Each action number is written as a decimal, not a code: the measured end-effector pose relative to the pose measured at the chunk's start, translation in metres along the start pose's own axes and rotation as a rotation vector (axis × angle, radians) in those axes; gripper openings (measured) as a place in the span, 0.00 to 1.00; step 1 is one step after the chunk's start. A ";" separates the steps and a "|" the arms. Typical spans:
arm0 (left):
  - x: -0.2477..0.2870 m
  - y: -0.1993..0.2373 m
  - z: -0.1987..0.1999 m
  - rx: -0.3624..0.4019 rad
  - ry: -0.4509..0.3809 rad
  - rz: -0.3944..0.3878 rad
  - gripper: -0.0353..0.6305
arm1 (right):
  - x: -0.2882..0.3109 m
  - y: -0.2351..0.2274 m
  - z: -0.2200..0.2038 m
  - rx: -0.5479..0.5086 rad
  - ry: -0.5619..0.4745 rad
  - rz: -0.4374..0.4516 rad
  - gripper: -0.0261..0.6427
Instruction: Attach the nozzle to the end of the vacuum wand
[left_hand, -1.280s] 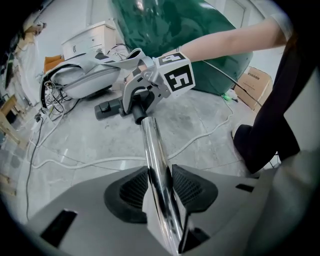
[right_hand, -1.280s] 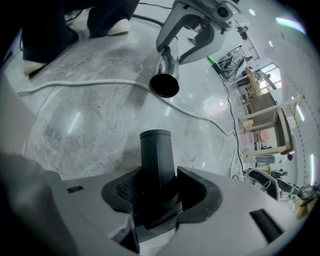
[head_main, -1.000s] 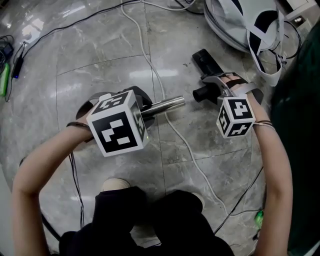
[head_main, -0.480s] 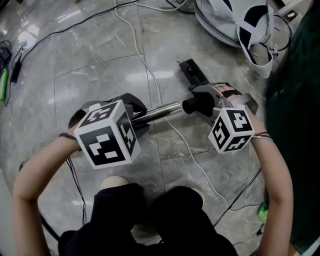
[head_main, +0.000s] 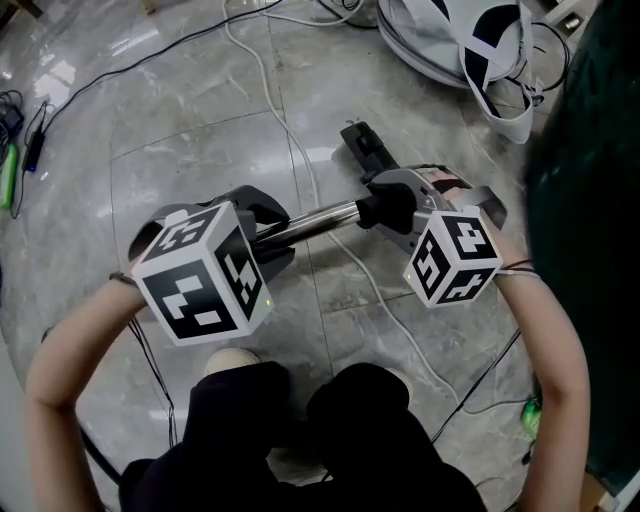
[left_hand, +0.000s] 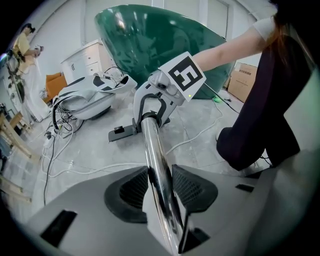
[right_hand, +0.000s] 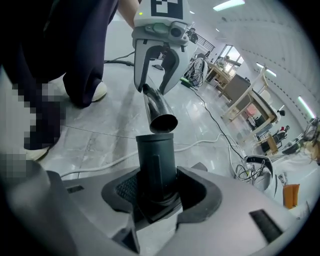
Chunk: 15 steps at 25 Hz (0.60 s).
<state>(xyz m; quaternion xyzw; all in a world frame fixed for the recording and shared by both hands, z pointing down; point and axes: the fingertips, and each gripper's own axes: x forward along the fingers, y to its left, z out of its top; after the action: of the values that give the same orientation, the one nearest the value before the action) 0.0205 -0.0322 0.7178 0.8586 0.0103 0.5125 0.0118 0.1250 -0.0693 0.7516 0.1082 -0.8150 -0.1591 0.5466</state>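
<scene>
In the head view my left gripper (head_main: 268, 232) is shut on the chrome vacuum wand (head_main: 318, 220), which points to the right. My right gripper (head_main: 398, 208) is shut on the round collar of the black nozzle (head_main: 364, 146), whose flat head sticks out behind it above the floor. The wand's open end meets the collar's mouth; I cannot tell whether it is inside. In the left gripper view the wand (left_hand: 152, 150) runs out from between the pads (left_hand: 192, 187) toward the right gripper (left_hand: 159, 97). In the right gripper view the collar (right_hand: 156, 162) faces the wand's end (right_hand: 161, 119).
A white vacuum body with straps and cords (head_main: 470, 40) lies at the back right. A white cable (head_main: 298, 150) crosses the grey marble floor (head_main: 180, 120) under the wand. Thin black cables run at the left and right. The person's shoes (head_main: 232, 366) are below.
The right gripper has carried the nozzle left and up until its collar meets the wand's end. The left gripper has risen a little with the wand. The gap between them has closed.
</scene>
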 end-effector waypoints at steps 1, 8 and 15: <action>0.000 -0.001 0.000 0.003 0.001 0.000 0.28 | 0.000 0.001 0.000 -0.002 0.005 -0.005 0.34; 0.001 -0.005 0.002 0.011 0.004 0.001 0.28 | 0.004 0.003 0.002 -0.003 0.016 -0.022 0.34; 0.007 -0.005 -0.004 0.001 0.022 0.004 0.28 | 0.010 0.002 0.006 -0.001 0.017 -0.017 0.34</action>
<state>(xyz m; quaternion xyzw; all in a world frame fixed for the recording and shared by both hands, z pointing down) 0.0202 -0.0270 0.7253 0.8528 0.0092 0.5220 0.0101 0.1157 -0.0705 0.7587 0.1160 -0.8094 -0.1631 0.5521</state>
